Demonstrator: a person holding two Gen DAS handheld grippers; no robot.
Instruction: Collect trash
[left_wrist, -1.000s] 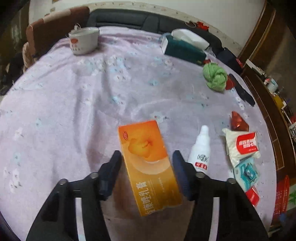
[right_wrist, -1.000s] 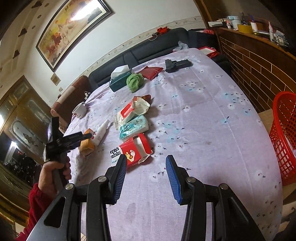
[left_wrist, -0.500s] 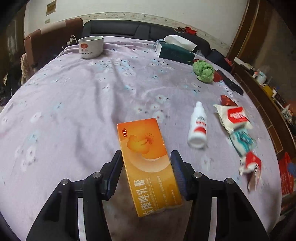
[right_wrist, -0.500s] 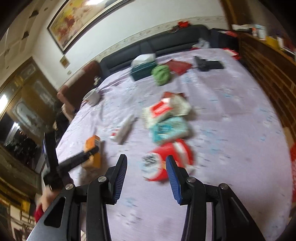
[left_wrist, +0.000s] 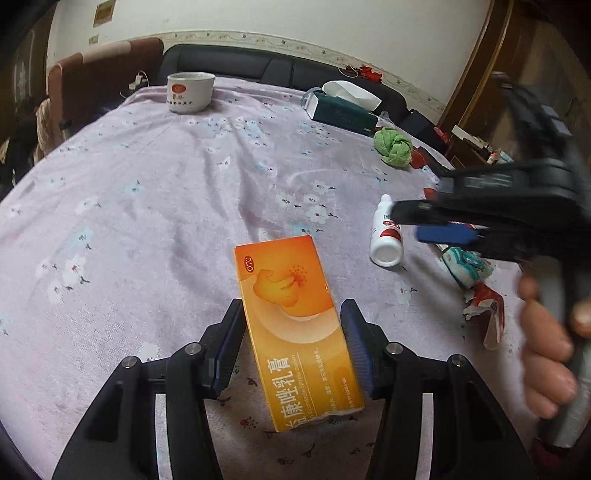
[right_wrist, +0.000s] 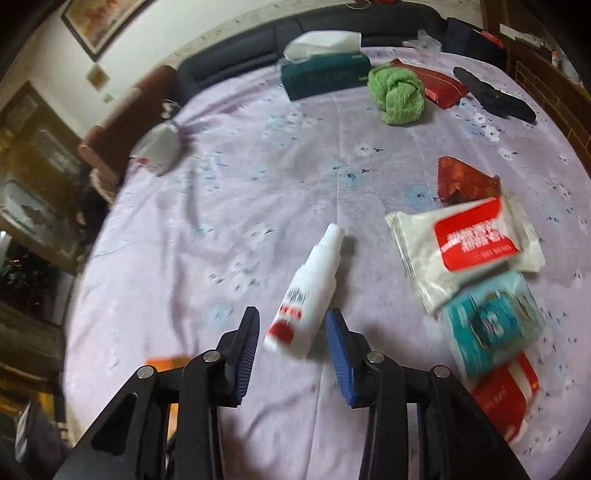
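1. Table: round, under a lilac cloth printed with small flowers; carries every item below.
2. Left gripper: jaws closed against the two long sides of the orange box, which is pinched between the blue pads and tilted, its far end pointing away over the cloth.
3. Orange box: flat carton marked OTC, flower design and Chinese lettering on its face.
4. Right gripper: jaws spread wide, holding nothing; the base of the white bottle lies between the fingertips, apart from both pads. In the left wrist view the tool is blurred and a hand grips its handle.
5. White bottle: lying on its side on the cloth, red band near the base, cap pointing away from the right gripper.
6. White wipes pack: red label, right of the bottle.
7. Teal packet: just beside the wipes pack on the near side; touching or overlapping, cannot tell.
8. Red-and-white wrapper: crumpled, nearest the table edge, next to the teal packet.
9. Dark red foil wrapper: just beyond the wipes pack.
10. Green cloth: bunched, far side of the table.
11. Tissue box: dark green, white tissue standing up, left of the green cloth.
12. White cup: far left, red emblem, upright.
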